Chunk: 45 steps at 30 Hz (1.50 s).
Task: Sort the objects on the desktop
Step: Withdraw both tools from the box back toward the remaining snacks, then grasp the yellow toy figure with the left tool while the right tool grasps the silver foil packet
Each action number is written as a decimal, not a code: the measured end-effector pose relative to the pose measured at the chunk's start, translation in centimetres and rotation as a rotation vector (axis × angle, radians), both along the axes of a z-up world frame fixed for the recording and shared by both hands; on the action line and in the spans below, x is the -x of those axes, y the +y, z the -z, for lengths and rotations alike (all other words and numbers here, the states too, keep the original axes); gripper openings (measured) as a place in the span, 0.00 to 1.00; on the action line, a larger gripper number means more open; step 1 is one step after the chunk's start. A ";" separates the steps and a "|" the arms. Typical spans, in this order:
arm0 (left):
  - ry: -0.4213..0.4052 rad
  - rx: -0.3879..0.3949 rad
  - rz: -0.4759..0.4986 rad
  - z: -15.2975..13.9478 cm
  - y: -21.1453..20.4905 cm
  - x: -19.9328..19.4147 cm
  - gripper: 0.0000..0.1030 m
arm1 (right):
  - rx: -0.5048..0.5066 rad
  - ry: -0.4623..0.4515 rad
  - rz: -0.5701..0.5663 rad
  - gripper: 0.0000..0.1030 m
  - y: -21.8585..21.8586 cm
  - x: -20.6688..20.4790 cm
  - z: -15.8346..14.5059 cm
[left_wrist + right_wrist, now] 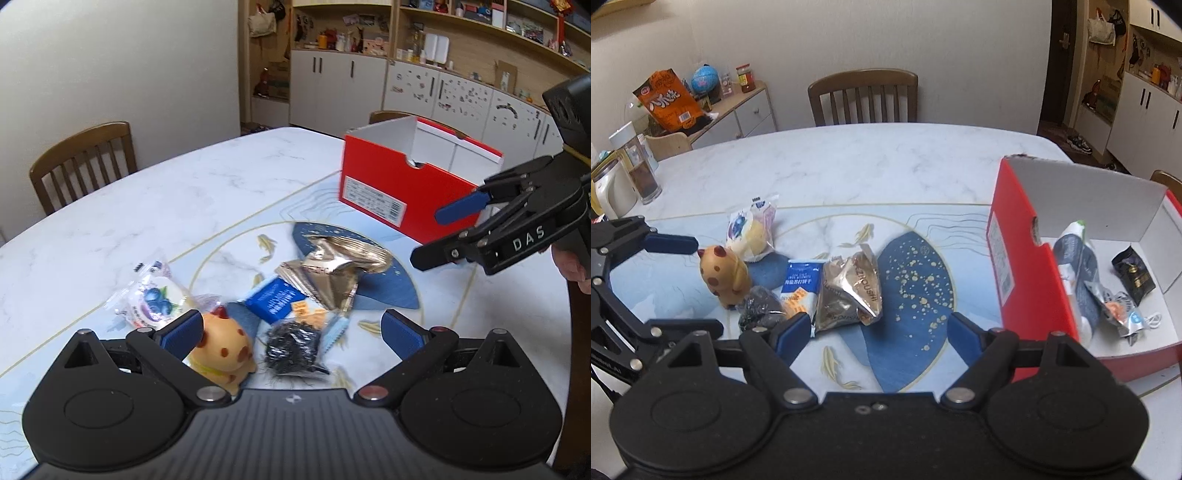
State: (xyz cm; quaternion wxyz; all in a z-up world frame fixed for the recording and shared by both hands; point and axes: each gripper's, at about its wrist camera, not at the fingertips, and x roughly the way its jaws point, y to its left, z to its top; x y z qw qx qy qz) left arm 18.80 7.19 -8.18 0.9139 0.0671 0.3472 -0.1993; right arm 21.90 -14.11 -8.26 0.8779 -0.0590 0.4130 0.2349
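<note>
My left gripper (pixel 291 332) is open and low over a cluster on the table mat. Its left pad is beside a yellow spotted toy cat (pixel 221 347), and a black wire scrubber (pixel 293 345) lies between the fingers, untouched. Beyond lie a blue cracker packet (pixel 275 301), a gold foil packet (pixel 332 273) and a blueberry bun packet (pixel 155 299). My right gripper (pixel 877 332) is open and empty above the blue mat (pixel 916 280), just right of the gold foil packet (pixel 849 291). A red shoe box (pixel 1027 277) at the right holds several packets.
The marble table (pixel 184 184) has wooden chairs (pixel 81 162) at its far side. In the right wrist view a glass jar (pixel 639 170) and a white kettle (pixel 609 192) stand at the table's left edge. Cabinets and shelves line the back wall.
</note>
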 end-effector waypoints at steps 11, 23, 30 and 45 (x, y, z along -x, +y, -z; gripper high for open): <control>0.007 0.004 -0.070 1.3 2.5 -1.4 0.99 | 0.013 0.022 -0.013 0.78 1.6 -2.3 2.0; 0.023 0.002 -0.084 2.7 2.7 -2.4 0.99 | 0.001 0.057 -0.013 0.78 4.0 -4.9 4.1; 0.037 0.002 -0.091 3.3 2.8 -2.9 0.89 | -0.001 0.089 -0.008 0.72 5.1 -5.9 5.3; 0.055 -0.007 -0.110 3.9 3.0 -3.3 0.51 | 0.007 0.111 -0.001 0.53 5.4 -6.2 5.7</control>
